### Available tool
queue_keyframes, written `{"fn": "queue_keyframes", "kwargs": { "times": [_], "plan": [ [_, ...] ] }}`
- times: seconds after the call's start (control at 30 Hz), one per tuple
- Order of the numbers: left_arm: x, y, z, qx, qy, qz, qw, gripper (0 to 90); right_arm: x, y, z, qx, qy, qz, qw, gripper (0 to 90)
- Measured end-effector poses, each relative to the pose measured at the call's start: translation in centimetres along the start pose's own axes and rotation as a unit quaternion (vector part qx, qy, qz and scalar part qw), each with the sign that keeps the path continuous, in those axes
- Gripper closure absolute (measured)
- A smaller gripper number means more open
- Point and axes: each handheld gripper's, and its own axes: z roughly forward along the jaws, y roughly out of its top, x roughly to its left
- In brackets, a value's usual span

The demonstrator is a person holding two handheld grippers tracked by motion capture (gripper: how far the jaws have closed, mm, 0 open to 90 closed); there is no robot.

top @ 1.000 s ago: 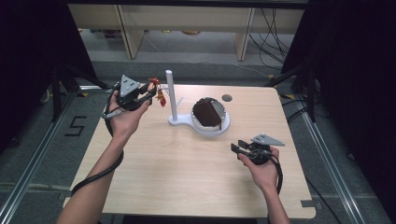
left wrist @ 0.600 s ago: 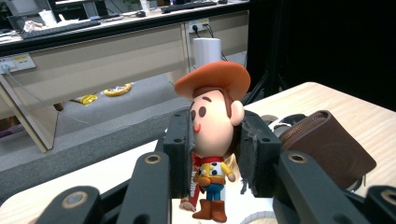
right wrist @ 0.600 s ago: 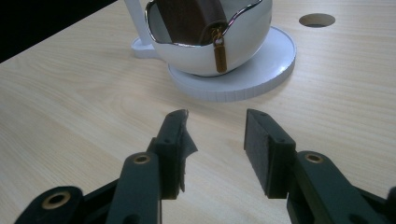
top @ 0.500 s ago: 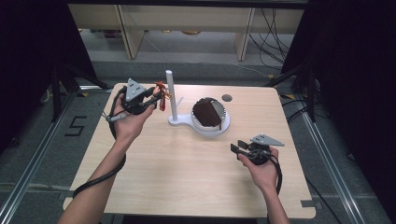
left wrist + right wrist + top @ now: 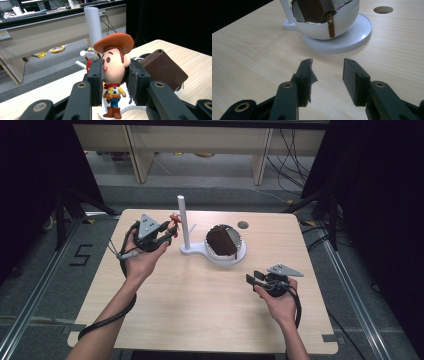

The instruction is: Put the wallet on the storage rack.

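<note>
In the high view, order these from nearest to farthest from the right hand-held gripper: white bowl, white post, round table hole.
1. White bowl, just up and left of the right hand-held gripper.
2. Round table hole, behind the bowl.
3. White post, farthest left.

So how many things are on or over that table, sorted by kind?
Tongs: 2, left shut on the figure, right open
Cowboy figure: 1
White stand: 1
Wallet: 1
Total: 5
</note>
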Motion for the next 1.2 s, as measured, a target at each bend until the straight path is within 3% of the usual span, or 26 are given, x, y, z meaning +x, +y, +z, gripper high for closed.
{"fn": "queue_keyframes", "kwargs": {
  "times": [0.03, 0.07, 0.23, 0.37, 0.4, 0.43, 0.5, 0.67, 0.73, 1.2],
  "plan": [
    [0.0, -0.1, 0.0, 0.001, 0.000, 0.000, 1.0000, 66.7, 0.0, 0.0, -0.1, 0.005, -0.004, -0.001, 1.0000, 59.7],
    [0.0, -0.2, 0.0, 0.001, 0.003, 0.004, 1.0000, 66.6, 0.3, -0.1, 0.0, 0.005, 0.003, 0.018, 0.9998, 59.7],
    [-0.2, -1.2, 0.0, 0.010, 0.000, -0.004, 0.9999, 66.5, 0.3, -0.2, 0.2, -0.001, 0.001, 0.014, 0.9999, 59.6],
    [-0.2, -1.9, 0.2, 0.014, 0.004, -0.005, 0.9999, 66.4, 0.4, -0.2, 0.1, 0.010, 0.004, 0.019, 0.9998, 59.6],
    [-0.3, -2.0, 0.2, 0.017, 0.000, -0.009, 0.9998, 66.4, 0.1, -0.2, 0.1, 0.005, 0.000, -0.002, 1.0000, 59.6],
    [-0.3, -2.2, 0.3, 0.019, 0.000, -0.010, 0.9998, 66.4, 0.4, -0.2, 0.1, 0.011, 0.004, 0.018, 0.9998, 59.6],
    [-0.2, -2.4, 0.3, 0.021, 0.003, -0.004, 0.9998, 66.3, 0.2, -0.2, 0.1, 0.005, 0.000, -0.001, 1.0000, 59.5],
    [-0.2, -3.1, 0.6, 0.029, 0.004, -0.010, 0.9995, 66.2, 0.2, -0.3, 0.2, 0.005, 0.001, 0.000, 1.0000, 59.5],
    [-0.2, -3.4, 0.7, 0.032, 0.004, -0.012, 0.9994, 66.2, 0.6, -0.4, 0.2, 0.012, 0.000, 0.019, 0.9998, 59.4],
    [0.0, -4.6, 1.8, 0.063, -0.001, -0.015, 0.9979, 64.2, 0.6, -0.5, 0.3, 0.007, 0.007, 0.017, 0.9998, 59.0]
  ]
}}
